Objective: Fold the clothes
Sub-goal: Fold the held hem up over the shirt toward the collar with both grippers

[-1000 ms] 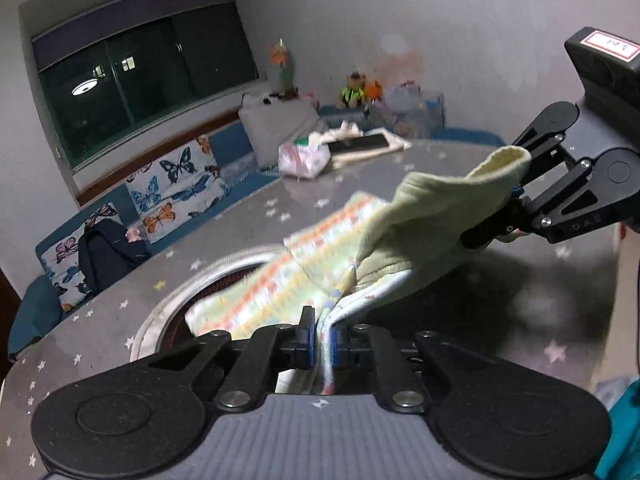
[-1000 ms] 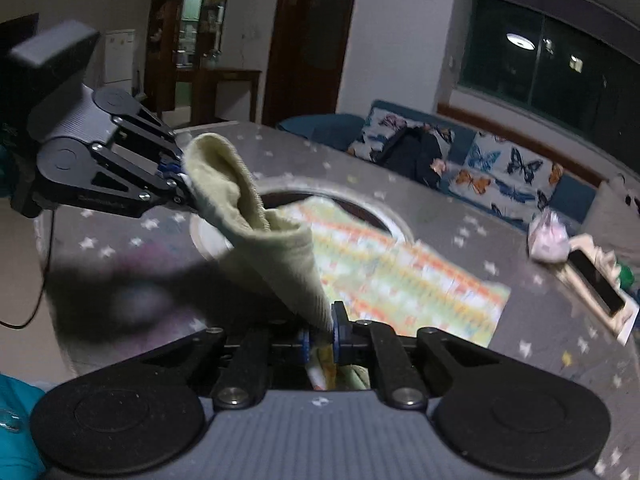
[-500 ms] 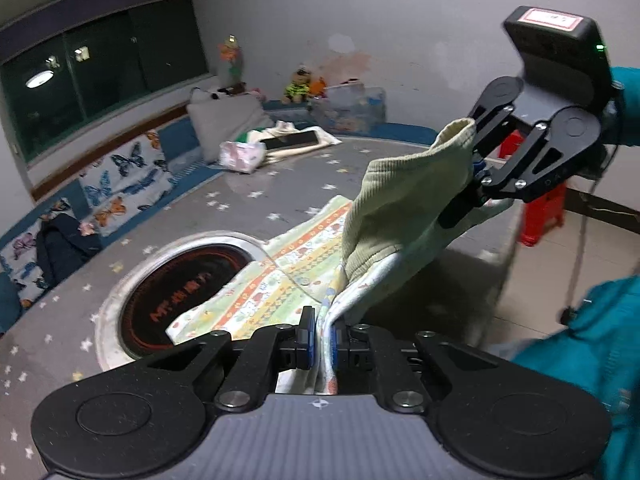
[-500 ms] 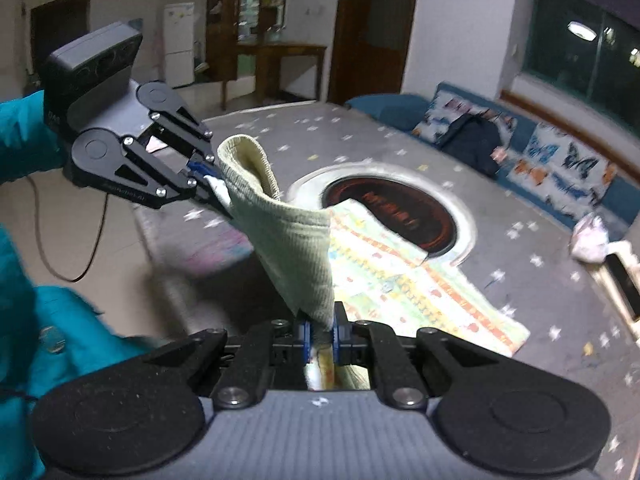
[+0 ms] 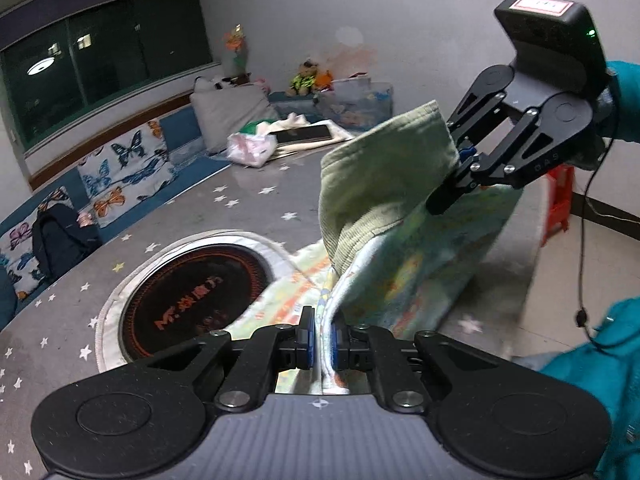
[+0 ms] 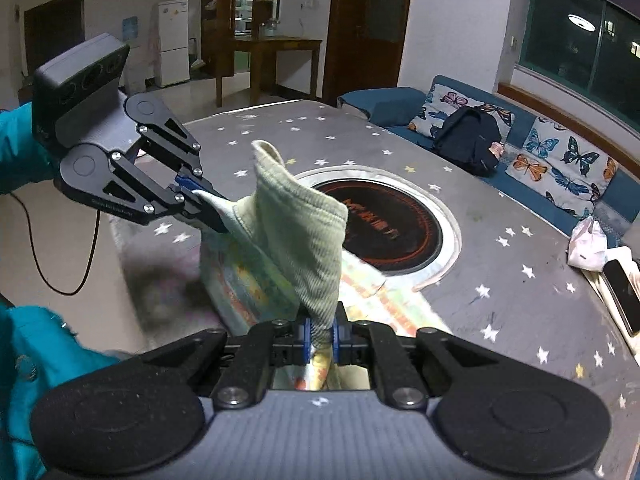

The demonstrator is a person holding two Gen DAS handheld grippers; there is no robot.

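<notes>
A small child's garment with a pale green ribbed waistband and a colourful printed body hangs lifted between both grippers above the grey star-patterned table. My left gripper is shut on one corner of the waistband edge. My right gripper is shut on the other corner; it also shows in the left wrist view. In the right wrist view the garment stretches to the left gripper. The garment's lower end still trails on the table.
A round dark induction plate with a white ring is set in the table beside the garment. A phone and a pink bag lie at the far edge. A butterfly-print sofa with a black backpack stands behind. A red stool is off the table's side.
Both grippers have lifted the garment higher and pulled it toward the near table edge; more of the printed body now hangs in the air and the induction plate is uncovered.
</notes>
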